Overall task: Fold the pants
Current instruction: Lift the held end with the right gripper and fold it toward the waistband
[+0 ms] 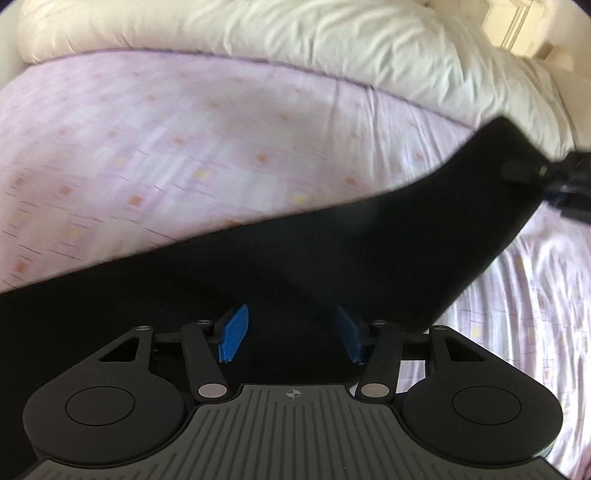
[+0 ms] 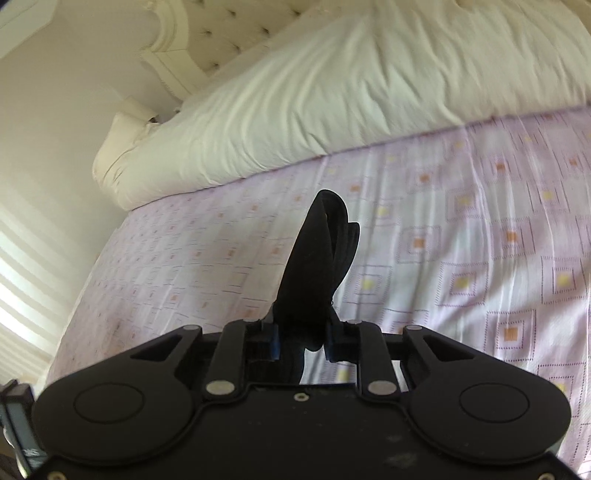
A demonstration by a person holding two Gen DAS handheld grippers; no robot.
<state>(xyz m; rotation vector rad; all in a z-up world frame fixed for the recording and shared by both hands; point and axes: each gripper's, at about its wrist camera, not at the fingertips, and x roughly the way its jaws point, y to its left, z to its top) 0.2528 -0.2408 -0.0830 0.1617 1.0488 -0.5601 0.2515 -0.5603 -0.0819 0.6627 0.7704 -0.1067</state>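
The black pants [image 1: 332, 251] stretch across the left wrist view, from the lower left up to the right, above a bed sheet. My left gripper [image 1: 291, 338] is open, its blue pads [image 1: 234, 332] apart with the black cloth lying just beyond and between them. My right gripper [image 2: 301, 341] is shut on a bunched end of the pants [image 2: 317, 266], which sticks up from its jaws. In the left wrist view the right gripper [image 1: 532, 171] shows at the far right, holding the raised end of the pants.
The bed has a pale pink sheet [image 1: 166, 147] with small squares. A white duvet [image 2: 332, 99] lies rolled along the far side. A tufted headboard [image 2: 229, 33] and a cream wall stand behind it.
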